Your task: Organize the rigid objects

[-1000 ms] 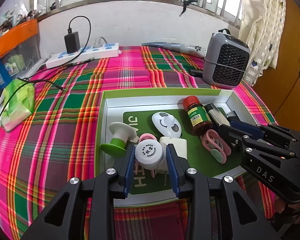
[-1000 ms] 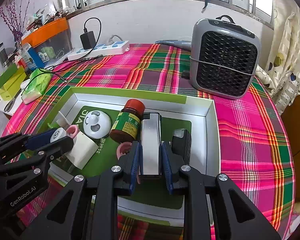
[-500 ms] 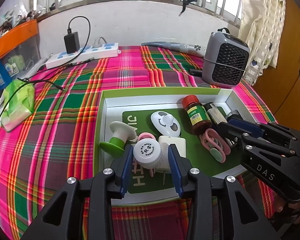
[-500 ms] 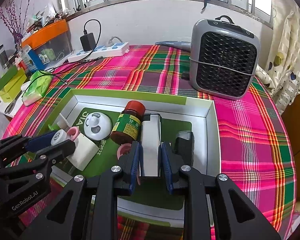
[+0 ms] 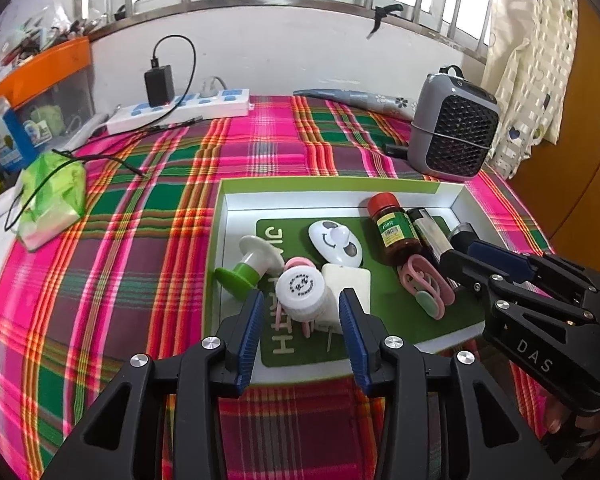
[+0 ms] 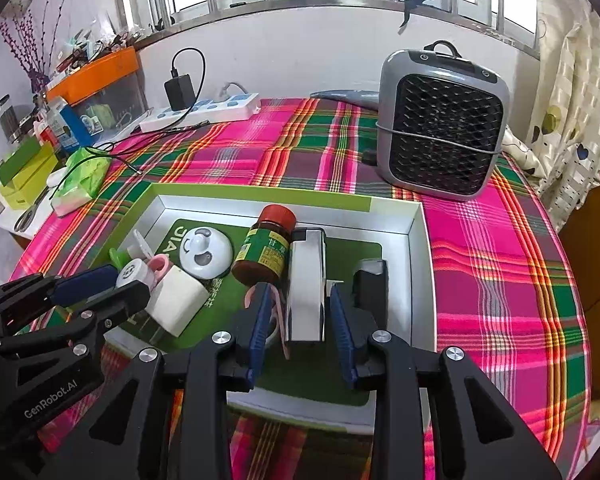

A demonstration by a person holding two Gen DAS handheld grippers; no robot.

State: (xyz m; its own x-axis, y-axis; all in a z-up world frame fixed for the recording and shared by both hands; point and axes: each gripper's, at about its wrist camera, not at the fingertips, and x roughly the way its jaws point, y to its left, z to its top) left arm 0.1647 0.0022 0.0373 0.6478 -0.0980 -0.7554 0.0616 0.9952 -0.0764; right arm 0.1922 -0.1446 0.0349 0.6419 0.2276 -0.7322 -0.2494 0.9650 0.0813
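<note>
Left gripper [image 5: 300,320] is spread wide, blue pads on either side of the small white round-capped plastic bottle [image 5: 303,292] with clear gaps both sides, so nothing is clamped. The bottle lies on its side at the front left of the shallow green-rimmed white cardboard tray [image 5: 332,200], cap toward the camera, resting against the white rectangular block [image 5: 350,284] just behind it and partly over a pink plastic clip [image 5: 300,262]. Left of the bottle is the green-and-white spool-shaped plastic piece [image 5: 252,264], tilted on its side. Behind the block sits the white oval panda-face gadget [image 5: 334,240]. Right gripper [image 6: 298,320] is also parted, fingers straddling the long silver-white rectangular case [image 6: 306,288]; visible gap at each pad, no grip. The case lies lengthwise mid-tray, touching the brown glass bottle with red cap and green label [image 6: 270,248] on its left side; a black box-shaped item [image 6: 370,288] stands just right of it near the tray's right wall. A second pink clip [image 5: 422,280] lies at the front beside the brown bottle, partly under the right gripper's left finger. Tray sits on the pink-green plaid tablecloth [image 5: 140,240]. Well behind the tray: grey portable fan heater with black grille [image 6: 440,124], white power strip with a black adapter plugged in [image 5: 180,108], and a green tissue pack [image 5: 54,196] off to the left.
</note>
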